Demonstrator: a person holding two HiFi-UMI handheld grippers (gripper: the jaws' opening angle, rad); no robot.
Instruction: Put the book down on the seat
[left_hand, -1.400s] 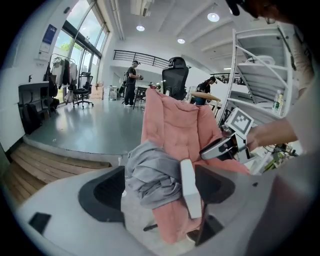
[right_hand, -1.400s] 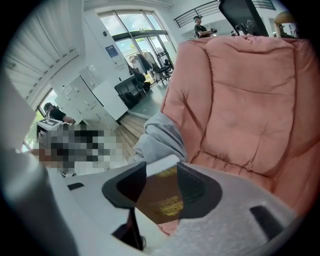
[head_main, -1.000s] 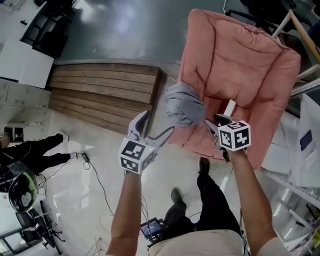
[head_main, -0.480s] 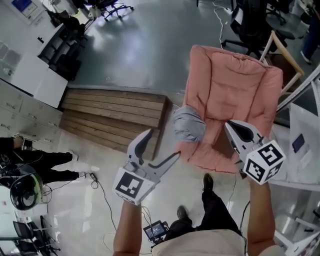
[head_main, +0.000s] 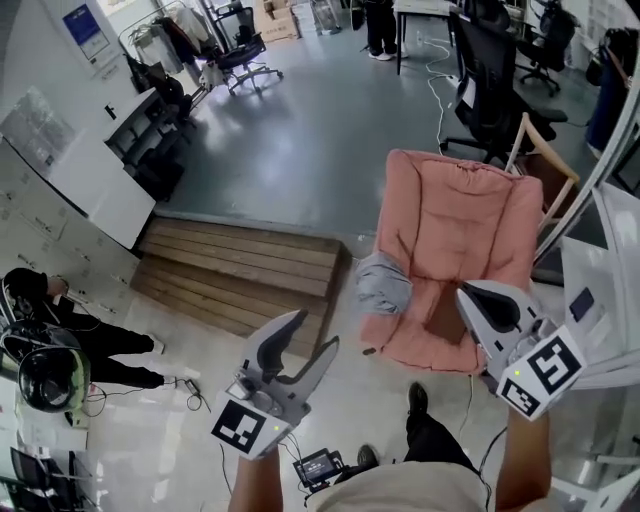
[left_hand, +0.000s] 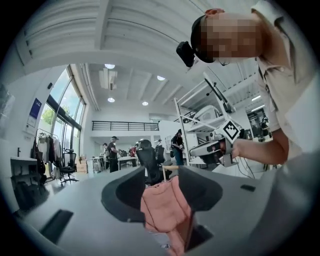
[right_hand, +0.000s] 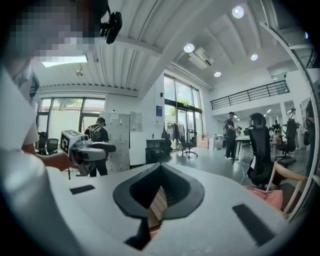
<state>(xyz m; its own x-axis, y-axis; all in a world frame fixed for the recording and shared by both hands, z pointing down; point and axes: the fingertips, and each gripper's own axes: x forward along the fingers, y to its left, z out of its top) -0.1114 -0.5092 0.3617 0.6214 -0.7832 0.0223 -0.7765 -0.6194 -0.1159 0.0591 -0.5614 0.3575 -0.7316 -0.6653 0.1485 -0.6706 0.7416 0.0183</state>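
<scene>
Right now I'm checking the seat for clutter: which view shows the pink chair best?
The head view: the whole chair shows from above. The left gripper view shows only a middle part of it; the right gripper view catches just a pink edge.

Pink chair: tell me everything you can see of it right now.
The pink chair is a padded, quilted armchair, soft fabric by its look, with a tall back, puffy arms and a light wooden frame showing behind it. It stands upright on the grey floor, beside the wooden platform. A grey bundle rests on one arm. A flat brownish shape lies on the seat; whether it is the book I cannot tell.
</scene>
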